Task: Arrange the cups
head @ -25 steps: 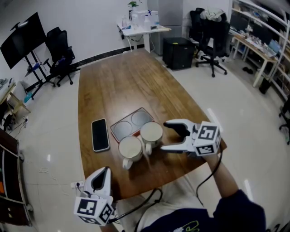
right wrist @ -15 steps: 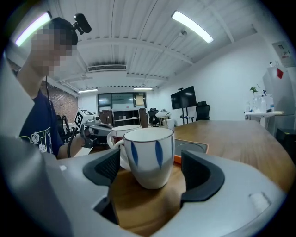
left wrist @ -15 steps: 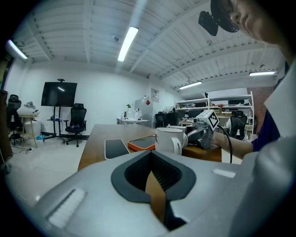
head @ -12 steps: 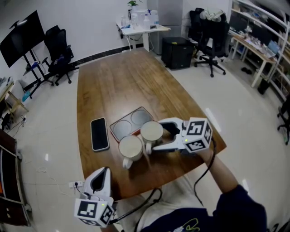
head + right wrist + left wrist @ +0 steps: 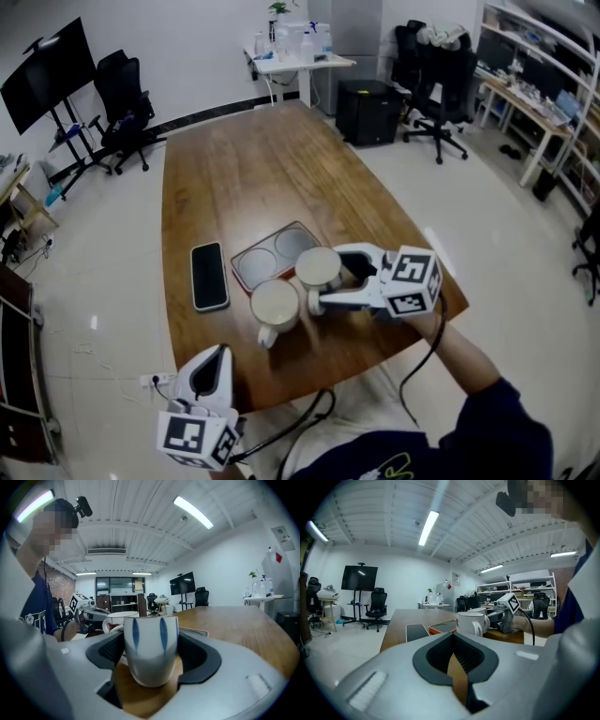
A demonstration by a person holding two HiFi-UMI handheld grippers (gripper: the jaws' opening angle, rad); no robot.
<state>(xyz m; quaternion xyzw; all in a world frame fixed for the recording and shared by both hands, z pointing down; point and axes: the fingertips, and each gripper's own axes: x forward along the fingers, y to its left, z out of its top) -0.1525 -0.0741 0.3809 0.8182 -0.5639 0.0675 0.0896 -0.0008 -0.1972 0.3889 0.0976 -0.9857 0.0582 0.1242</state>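
1. The only markings I can make out are the black-and-white squares on each cube (image 5: pixel 410 279). A small wall sign in the left gripper view is too small to read.
2. The right gripper (image 5: pixel 326 279) has just been closing its jaws. They stand wide, with a white cup (image 5: pixel 150 648) between them, and the pads meet both its sides as far as I can see. The cup rests on the table (image 5: pixel 253 178).
3. A second cup (image 5: pixel 275 305) sits just beside it at 8 o'clock, with its handle towards 6.
4. Both cups stand at the 6 o'clock edge of a tray (image 5: pixel 253 267) with two round recesses, both bare. I cannot tell what is in the cups.
5. A dark phone (image 5: pixel 209 277) lies at 9 o'clock of the tray.
6. The left gripper (image 5: pixel 216 354) hangs off the table's near edge, at 7 o'clock of the cups. Its jaws are together with nothing in them.
7. Only the right gripper view shows the two blue strokes on the gripped cup's wall. Only the left gripper view shows the tray's orange rim side-on.
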